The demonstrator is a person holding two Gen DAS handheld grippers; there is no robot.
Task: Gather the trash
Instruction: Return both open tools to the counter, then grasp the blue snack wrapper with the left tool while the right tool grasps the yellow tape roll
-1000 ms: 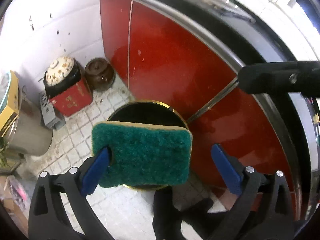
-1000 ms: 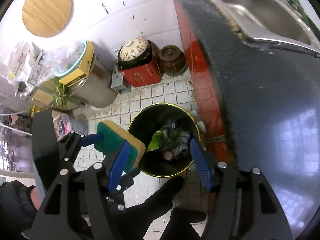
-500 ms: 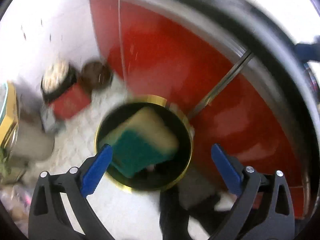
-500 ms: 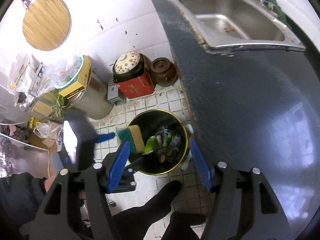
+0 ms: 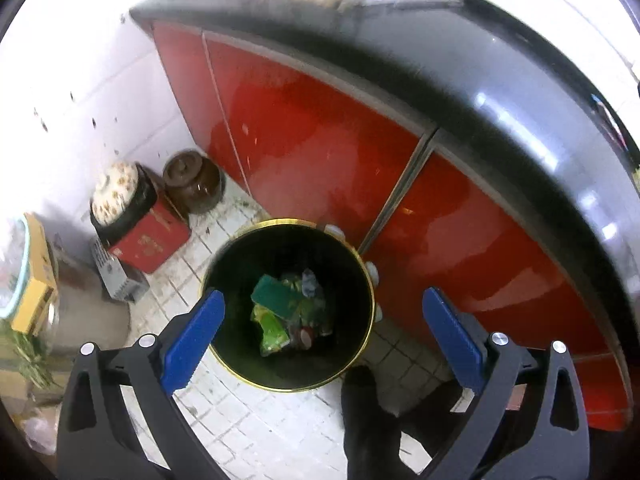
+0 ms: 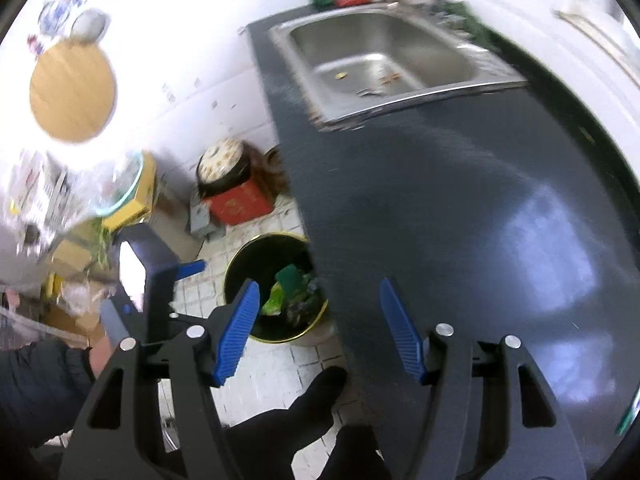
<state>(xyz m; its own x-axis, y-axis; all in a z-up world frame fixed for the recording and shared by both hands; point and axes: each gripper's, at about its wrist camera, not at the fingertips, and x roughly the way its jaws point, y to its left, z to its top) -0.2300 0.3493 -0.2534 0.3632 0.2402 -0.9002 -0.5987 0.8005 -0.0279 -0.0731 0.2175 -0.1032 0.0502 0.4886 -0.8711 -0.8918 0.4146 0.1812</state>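
A black trash bin with a gold rim (image 5: 362, 272) stands on the tiled floor beside the red cabinets. A green sponge (image 5: 269, 295) lies inside it on top of green wrappers and other trash. My left gripper (image 5: 322, 338) is open and empty, held above the bin. My right gripper (image 6: 322, 332) is open and empty, higher up over the edge of the dark counter (image 6: 460, 220). In the right wrist view the bin (image 6: 240, 264) and the sponge (image 6: 290, 276) show below, and the left gripper (image 6: 160, 276) is at the left.
Red cabinet doors (image 5: 320, 140) run under the counter. A steel sink (image 6: 384, 60) is set in the counter. A brown jar (image 5: 192, 184), a red box with a patterned lid (image 5: 136, 216) and a metal pot (image 5: 80, 312) stand on the floor. The person's dark shoes (image 5: 372, 420) are near the bin.
The left gripper let go of the green sponge, which fell into the bin. Both grippers rose, and the right one moved over the counter.
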